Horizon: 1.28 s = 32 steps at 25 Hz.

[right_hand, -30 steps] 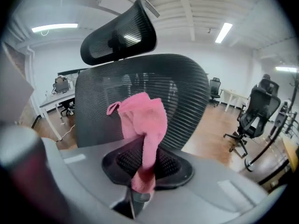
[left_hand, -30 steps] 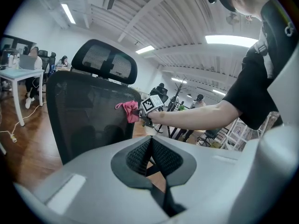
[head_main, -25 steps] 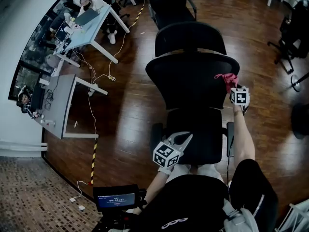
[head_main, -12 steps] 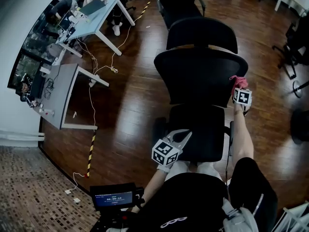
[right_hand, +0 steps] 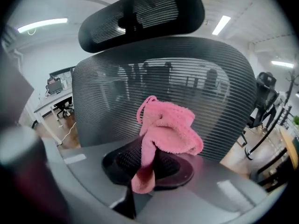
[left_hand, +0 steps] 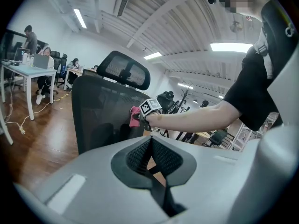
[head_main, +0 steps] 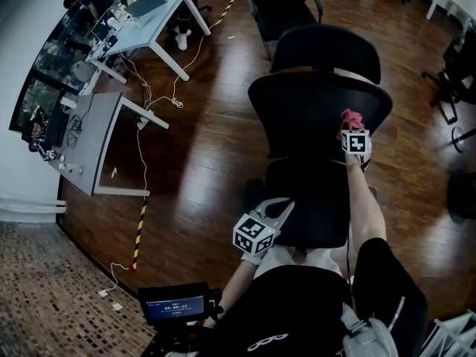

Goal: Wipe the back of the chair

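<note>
A black mesh office chair stands in front of me, its backrest [head_main: 316, 114] and headrest [head_main: 326, 47] seen from above in the head view. My right gripper [head_main: 351, 129] is shut on a pink cloth [head_main: 350, 118], held against the right part of the backrest [right_hand: 159, 78]. In the right gripper view the pink cloth [right_hand: 168, 127] bunches up between the jaws, close to the mesh. My left gripper [head_main: 281, 208] hangs low over the seat [head_main: 309, 199], shut and empty. The left gripper view shows the backrest [left_hand: 103, 111], the cloth [left_hand: 135, 116] and my right arm.
Dark wood floor surrounds the chair. Desks [head_main: 145, 17] with people and cables stand at the far left, a grey table [head_main: 85, 151] nearer. Yellow-black tape [head_main: 139, 233] runs along the floor. More black chairs [head_main: 457, 58] stand at the right.
My right gripper with the pink cloth has slid left and a little up along the backrest. The head view has shifted slightly. The left gripper has stayed put.
</note>
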Each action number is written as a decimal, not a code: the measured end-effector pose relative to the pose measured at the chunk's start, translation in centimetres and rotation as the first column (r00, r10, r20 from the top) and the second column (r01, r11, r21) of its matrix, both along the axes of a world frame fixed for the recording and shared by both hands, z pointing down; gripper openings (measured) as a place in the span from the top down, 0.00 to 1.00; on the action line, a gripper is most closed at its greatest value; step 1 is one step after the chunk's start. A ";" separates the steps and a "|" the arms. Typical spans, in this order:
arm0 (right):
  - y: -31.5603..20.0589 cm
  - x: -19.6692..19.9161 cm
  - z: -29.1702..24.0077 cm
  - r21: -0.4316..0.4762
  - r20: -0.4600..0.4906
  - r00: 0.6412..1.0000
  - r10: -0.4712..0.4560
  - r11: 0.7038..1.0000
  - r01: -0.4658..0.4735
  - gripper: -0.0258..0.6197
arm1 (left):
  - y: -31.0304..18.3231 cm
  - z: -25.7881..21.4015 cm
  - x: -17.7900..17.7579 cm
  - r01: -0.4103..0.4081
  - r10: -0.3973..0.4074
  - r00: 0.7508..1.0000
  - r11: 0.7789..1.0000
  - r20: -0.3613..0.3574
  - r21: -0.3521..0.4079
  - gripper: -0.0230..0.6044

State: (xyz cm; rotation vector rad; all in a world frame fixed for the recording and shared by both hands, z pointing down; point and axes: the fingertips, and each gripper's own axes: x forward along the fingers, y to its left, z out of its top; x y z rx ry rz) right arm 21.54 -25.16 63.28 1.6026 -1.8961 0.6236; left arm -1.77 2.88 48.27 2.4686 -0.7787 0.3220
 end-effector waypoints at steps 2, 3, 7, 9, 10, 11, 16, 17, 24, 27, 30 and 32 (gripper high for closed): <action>-0.5 -2.2 -0.1 0.006 0.002 0.999 -0.035 0.999 0.035 0.89 | -0.1 0.0 -0.8 0.006 -0.006 1.000 1.000 -0.004 -0.001 0.98; -0.7 -3.5 -0.1 0.008 0.005 0.998 -0.056 0.998 0.056 0.89 | -0.2 0.1 -1.3 0.008 -0.008 1.000 1.000 -0.006 -0.002 0.98; -1.6 -8.4 0.0 0.012 0.002 0.992 -0.128 0.992 0.128 0.89 | -0.5 0.4 -3.4 0.020 -0.020 1.000 1.000 -0.011 -0.007 0.98; -2.2 -10.9 -0.1 0.014 -0.003 0.988 -0.155 0.988 0.155 0.89 | -0.8 0.4 -4.6 0.028 -0.028 1.000 1.000 -0.013 -0.009 0.98; -2.4 -12.2 -0.1 0.017 -0.006 0.985 -0.170 0.985 0.170 0.89 | -0.9 0.4 -5.3 0.033 -0.033 0.999 0.999 -0.014 -0.010 0.98; -2.7 -13.6 -0.1 0.019 -0.008 0.982 -0.187 0.982 0.187 0.89 | -1.0 0.4 -6.0 0.039 -0.040 0.999 0.999 -0.016 -0.012 0.98; -3.4 -20.4 0.0 0.027 -0.004 0.964 -0.268 0.963 0.268 0.89 | -1.3 0.7 -9.5 0.071 -0.071 0.997 0.997 -0.015 -0.016 0.98; -3.6 -21.8 -0.1 0.031 -0.004 0.959 -0.282 0.959 0.282 0.89 | -1.4 0.7 -10.1 0.077 -0.078 0.997 0.997 -0.015 -0.018 0.98; -3.7 -30.1 -0.1 0.025 -0.002 0.915 -0.403 0.915 0.403 0.89 | -1.9 1.0 -13.5 0.127 -0.128 0.991 0.991 -0.026 -0.030 0.98; -3.4 -32.8 0.5 0.018 0.001 0.896 -0.445 0.895 0.445 0.89 | -2.0 1.4 -14.6 0.147 -0.148 0.989 0.989 -0.026 -0.031 0.98; -2.5 -36.0 1.2 0.012 0.007 0.855 -0.519 0.855 0.519 0.89 | -2.0 1.7 -15.5 0.165 -0.165 0.986 0.986 -0.024 -0.034 0.98; -2.0 -38.1 1.4 0.014 0.016 0.821 -0.570 0.822 0.570 0.89 | -2.1 1.7 -15.6 0.169 -0.169 0.985 0.985 -0.022 -0.034 0.98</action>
